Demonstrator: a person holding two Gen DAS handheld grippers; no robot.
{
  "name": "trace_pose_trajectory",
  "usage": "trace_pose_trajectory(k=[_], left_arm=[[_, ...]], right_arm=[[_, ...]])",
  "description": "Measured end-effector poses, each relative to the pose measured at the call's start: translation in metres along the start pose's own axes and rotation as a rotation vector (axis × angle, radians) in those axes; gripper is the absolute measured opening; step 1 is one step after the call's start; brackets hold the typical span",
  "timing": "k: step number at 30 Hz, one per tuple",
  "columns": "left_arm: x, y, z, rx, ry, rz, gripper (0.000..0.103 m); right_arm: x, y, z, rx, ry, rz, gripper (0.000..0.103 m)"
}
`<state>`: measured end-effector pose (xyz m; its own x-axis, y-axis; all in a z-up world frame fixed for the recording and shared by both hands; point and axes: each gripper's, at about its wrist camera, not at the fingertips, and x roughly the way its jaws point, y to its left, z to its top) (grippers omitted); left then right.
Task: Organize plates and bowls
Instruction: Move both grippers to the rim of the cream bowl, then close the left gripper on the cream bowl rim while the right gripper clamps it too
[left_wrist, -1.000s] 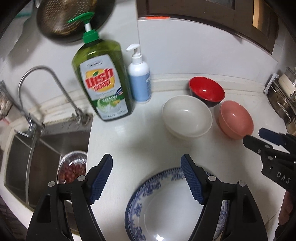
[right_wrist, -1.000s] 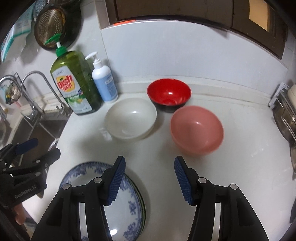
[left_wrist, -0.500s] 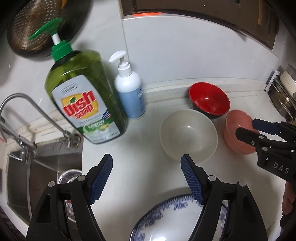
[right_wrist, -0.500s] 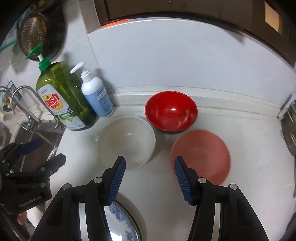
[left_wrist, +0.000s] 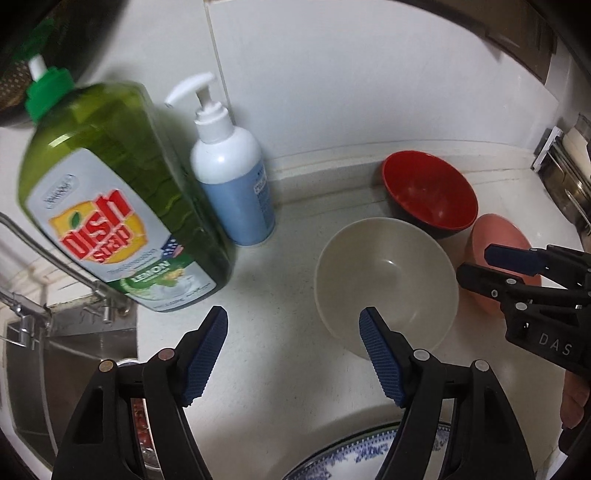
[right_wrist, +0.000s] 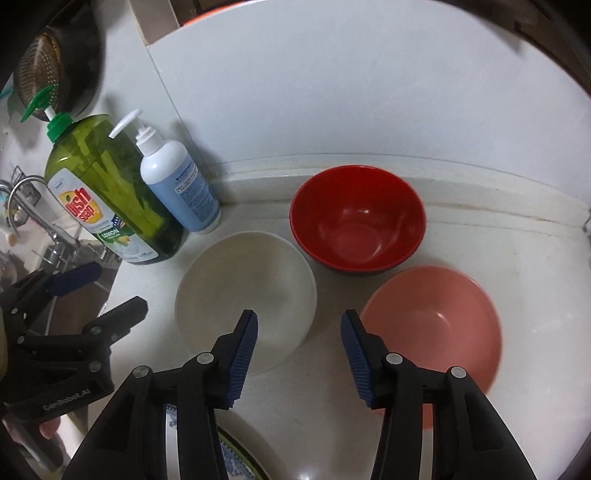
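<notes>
Three bowls stand on the white counter: a white bowl (left_wrist: 386, 278) (right_wrist: 245, 299), a red bowl (left_wrist: 428, 194) (right_wrist: 356, 219) behind it near the wall, and a pink bowl (left_wrist: 498, 236) (right_wrist: 432, 325) to the right. A blue-patterned plate (left_wrist: 369, 459) (right_wrist: 225, 450) lies at the near edge under both grippers. My left gripper (left_wrist: 293, 325) is open and empty, its right finger just before the white bowl's near rim. My right gripper (right_wrist: 299, 328) is open and empty, hovering between the white and pink bowls. It also shows in the left wrist view (left_wrist: 480, 266).
A green dish soap bottle (left_wrist: 110, 206) (right_wrist: 107, 195) and a white-blue pump bottle (left_wrist: 232, 181) (right_wrist: 177, 177) stand at the back left. A sink (left_wrist: 55, 354) with a faucet (left_wrist: 44, 266) lies left. A metal rack (left_wrist: 569, 170) stands at the far right.
Both grippers have moved forward toward the bowls, which now look larger and closer. The plate has slid toward the bottom edge of both views. Both grippers stay open.
</notes>
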<state>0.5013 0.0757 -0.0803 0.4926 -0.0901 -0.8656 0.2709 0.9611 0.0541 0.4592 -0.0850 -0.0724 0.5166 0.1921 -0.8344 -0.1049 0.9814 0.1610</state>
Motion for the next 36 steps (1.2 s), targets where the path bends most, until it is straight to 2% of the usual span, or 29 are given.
trace_pose_trajectory(k=[8,16,20,26,28,31,36], left_arm=[[0.031,0.002,0.005,-0.001,0.050,-0.033,0.063],[0.054,0.001,0.011,-0.019,0.094,-0.073,0.042],[0.063,0.001,0.010,-0.023,0.113,-0.086,0.037],[0.072,-0.002,0.010,-0.033,0.138,-0.117,0.023],[0.072,-0.003,0.010,-0.035,0.140,-0.124,0.016],[0.072,-0.005,0.012,-0.036,0.140,-0.127,0.012],[0.071,-0.003,0.013,-0.061,0.140,-0.128,0.011]], right_arm=[[0.025,-0.004,0.007,-0.002,0.037,-0.019,0.039],[0.041,0.000,0.011,-0.024,0.070,-0.045,0.031],[0.048,0.003,0.012,-0.037,0.079,-0.057,0.028],[0.058,0.003,0.012,-0.031,0.104,-0.053,0.022],[0.061,0.003,0.011,-0.022,0.112,-0.043,0.019],[0.062,0.002,0.011,-0.013,0.119,-0.030,0.015],[0.063,0.003,0.011,-0.010,0.121,-0.031,0.015]])
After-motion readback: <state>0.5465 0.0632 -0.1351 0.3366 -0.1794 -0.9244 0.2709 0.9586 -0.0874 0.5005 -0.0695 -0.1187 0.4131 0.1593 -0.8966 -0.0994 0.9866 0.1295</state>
